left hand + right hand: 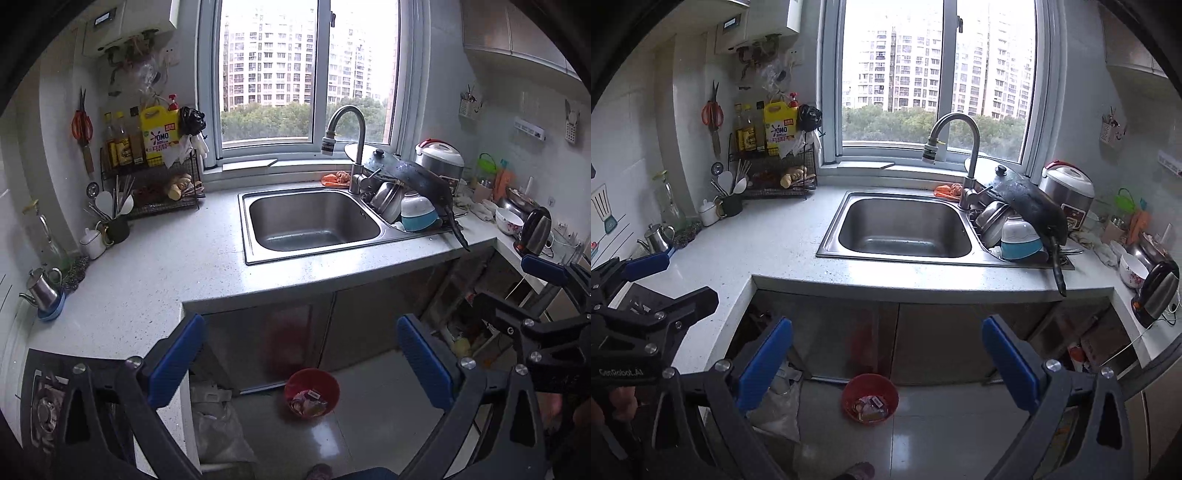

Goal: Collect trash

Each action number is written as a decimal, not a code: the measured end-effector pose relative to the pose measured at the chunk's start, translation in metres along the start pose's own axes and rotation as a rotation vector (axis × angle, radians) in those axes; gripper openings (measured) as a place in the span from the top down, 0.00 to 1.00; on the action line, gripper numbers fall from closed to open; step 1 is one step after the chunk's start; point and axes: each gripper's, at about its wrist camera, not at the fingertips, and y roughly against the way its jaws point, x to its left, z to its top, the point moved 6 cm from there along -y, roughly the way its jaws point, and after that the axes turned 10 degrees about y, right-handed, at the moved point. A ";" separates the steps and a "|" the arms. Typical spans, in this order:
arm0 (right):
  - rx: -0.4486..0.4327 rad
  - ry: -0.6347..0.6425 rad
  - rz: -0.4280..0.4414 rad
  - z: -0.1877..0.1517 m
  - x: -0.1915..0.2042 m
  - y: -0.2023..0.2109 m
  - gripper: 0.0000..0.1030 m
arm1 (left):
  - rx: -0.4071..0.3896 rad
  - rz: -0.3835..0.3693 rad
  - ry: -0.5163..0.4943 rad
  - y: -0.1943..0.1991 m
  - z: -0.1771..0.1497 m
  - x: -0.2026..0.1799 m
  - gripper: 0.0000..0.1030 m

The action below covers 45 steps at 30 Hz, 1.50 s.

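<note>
Both claws wide, empty: left claw (301, 363), right claw (886, 363). Bin (870, 398) on floor holds scraps. Bench (768, 243) trash unclear; stage ambiguous.

My right gripper (886, 363) is wide open with nothing between its 2 blue pads (764, 363). Below it, a red bin (870, 398) stands on the floor tiles with wrappers inside. Above is the steel sink (905, 225), and dishes are stacked at its right side. My left gripper (661, 280) is at the left edge.
</note>
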 end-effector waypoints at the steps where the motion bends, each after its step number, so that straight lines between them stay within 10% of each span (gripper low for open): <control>1: 0.000 -0.005 -0.002 -0.002 0.000 0.005 0.01 | 0.002 -0.001 0.005 0.002 -0.002 -0.001 0.00; 45: -0.012 -0.031 -0.011 -0.027 0.004 0.040 0.01 | 0.006 -0.030 -0.029 0.037 -0.036 -0.027 0.00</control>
